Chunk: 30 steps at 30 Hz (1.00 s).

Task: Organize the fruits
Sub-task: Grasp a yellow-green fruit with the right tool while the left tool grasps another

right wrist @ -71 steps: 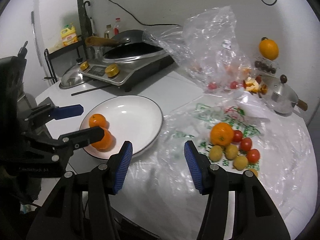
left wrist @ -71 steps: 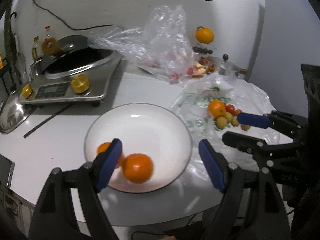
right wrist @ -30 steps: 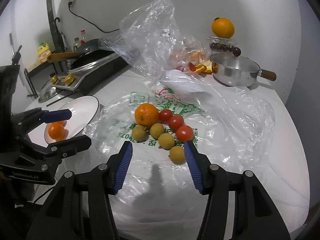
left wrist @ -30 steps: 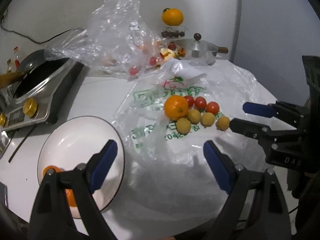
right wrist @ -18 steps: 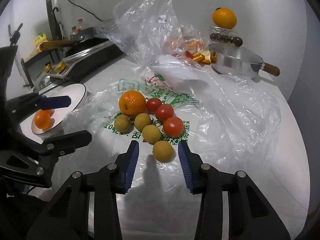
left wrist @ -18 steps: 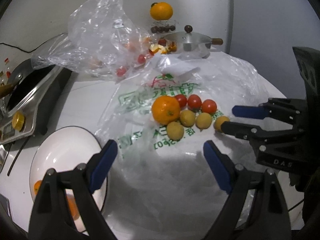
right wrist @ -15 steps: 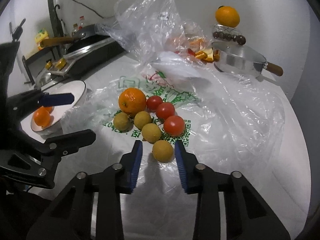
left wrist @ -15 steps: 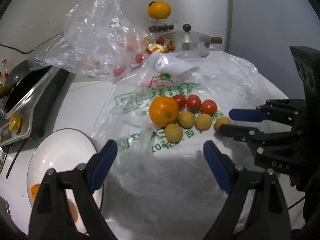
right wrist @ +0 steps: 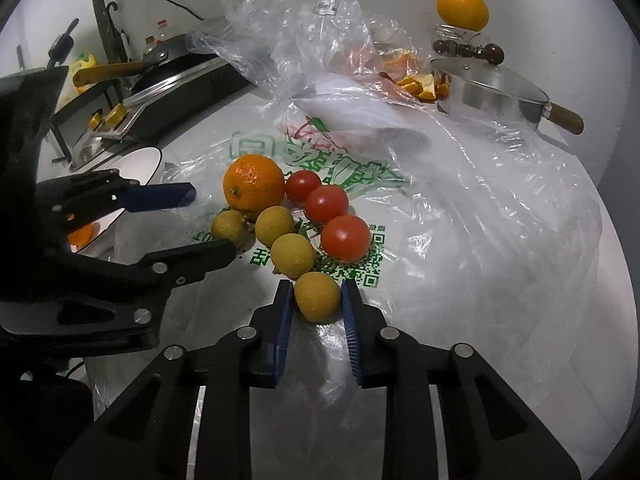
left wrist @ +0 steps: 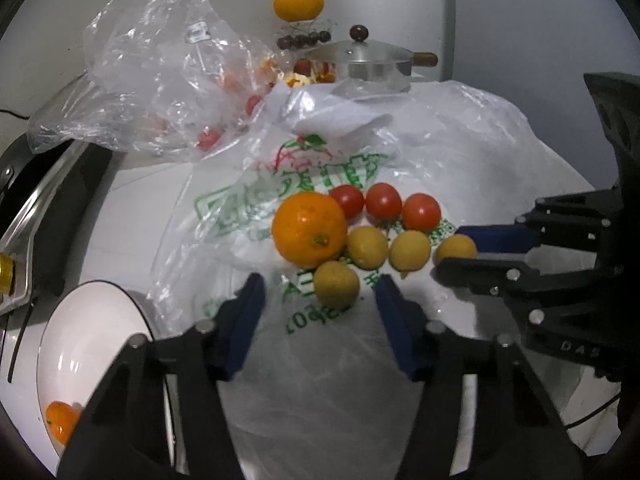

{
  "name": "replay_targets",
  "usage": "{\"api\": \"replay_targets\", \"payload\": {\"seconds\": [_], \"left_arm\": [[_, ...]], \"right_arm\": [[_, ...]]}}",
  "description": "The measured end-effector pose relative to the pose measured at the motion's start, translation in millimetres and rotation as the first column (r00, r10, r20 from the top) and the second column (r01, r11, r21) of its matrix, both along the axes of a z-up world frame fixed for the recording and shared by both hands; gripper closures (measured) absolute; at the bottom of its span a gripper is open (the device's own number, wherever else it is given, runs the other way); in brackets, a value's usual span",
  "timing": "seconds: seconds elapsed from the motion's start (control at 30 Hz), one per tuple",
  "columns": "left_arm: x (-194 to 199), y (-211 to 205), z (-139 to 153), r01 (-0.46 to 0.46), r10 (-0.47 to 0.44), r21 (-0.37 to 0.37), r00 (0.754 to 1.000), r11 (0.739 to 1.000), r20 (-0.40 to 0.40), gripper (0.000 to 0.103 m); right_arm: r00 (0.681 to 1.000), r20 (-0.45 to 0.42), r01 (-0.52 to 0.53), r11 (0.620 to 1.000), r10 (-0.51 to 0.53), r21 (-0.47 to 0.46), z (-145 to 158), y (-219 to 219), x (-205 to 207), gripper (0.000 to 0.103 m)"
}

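A flat plastic bag (right wrist: 460, 216) carries an orange (right wrist: 253, 185), three red tomatoes (right wrist: 345, 237) and several small yellow fruits (right wrist: 293, 255). My right gripper (right wrist: 316, 300) has its blue pads against the two sides of the nearest yellow fruit (right wrist: 317, 297), which rests on the bag. It shows in the left wrist view (left wrist: 456, 249) too. My left gripper (left wrist: 320, 292) is open, its pads on either side of another yellow fruit (left wrist: 337, 284) without touching it. The orange (left wrist: 309, 229) lies just beyond. A white plate (left wrist: 88, 344) at lower left holds an orange (left wrist: 60, 422).
A crumpled clear bag (left wrist: 160, 80) with small fruit stands at the back. A steel pan with a lid (right wrist: 488, 92) and an orange on a jar (right wrist: 462, 9) stand at the back right. An induction cooker with a wok (right wrist: 176, 80) is at the left.
Both grippers moved from the plate to the fruit pile on the bag. The right gripper's jaws narrowed around the nearest yellow fruit. The left gripper's jaws narrowed and came close to another yellow fruit.
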<state>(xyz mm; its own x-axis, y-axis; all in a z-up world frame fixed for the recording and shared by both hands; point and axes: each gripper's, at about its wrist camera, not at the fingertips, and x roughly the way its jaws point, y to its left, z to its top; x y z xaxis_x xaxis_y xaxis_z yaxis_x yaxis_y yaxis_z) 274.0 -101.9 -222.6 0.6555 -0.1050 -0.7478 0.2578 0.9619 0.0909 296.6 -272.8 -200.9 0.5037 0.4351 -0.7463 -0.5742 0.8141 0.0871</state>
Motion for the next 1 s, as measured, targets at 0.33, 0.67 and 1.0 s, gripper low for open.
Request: {"api": "replay_targets", "payload": {"seconds": [0.33, 0.67, 1.0], "left_arm": [[-8, -13, 12, 0.033, -0.036, 0.047, 0.997, 0.998, 0.063, 0.054], [6, -11, -3, 0.049, -0.049, 0.025, 0.999, 0.998, -0.003, 0.073], [6, -6, -3, 0.055, -0.055, -0.019, 0.998, 0.998, -0.017, 0.077]], "right_arm": [[1.000, -0.012, 0.004, 0.999, -0.003, 0.041, -1, -5, 1, 0.077], [1.000, 0.000, 0.012, 0.999, -0.012, 0.052, 1, -7, -1, 0.077], [0.999, 0.010, 0.039, 0.997, -0.039, 0.066, 4, -12, -1, 0.077]]}}
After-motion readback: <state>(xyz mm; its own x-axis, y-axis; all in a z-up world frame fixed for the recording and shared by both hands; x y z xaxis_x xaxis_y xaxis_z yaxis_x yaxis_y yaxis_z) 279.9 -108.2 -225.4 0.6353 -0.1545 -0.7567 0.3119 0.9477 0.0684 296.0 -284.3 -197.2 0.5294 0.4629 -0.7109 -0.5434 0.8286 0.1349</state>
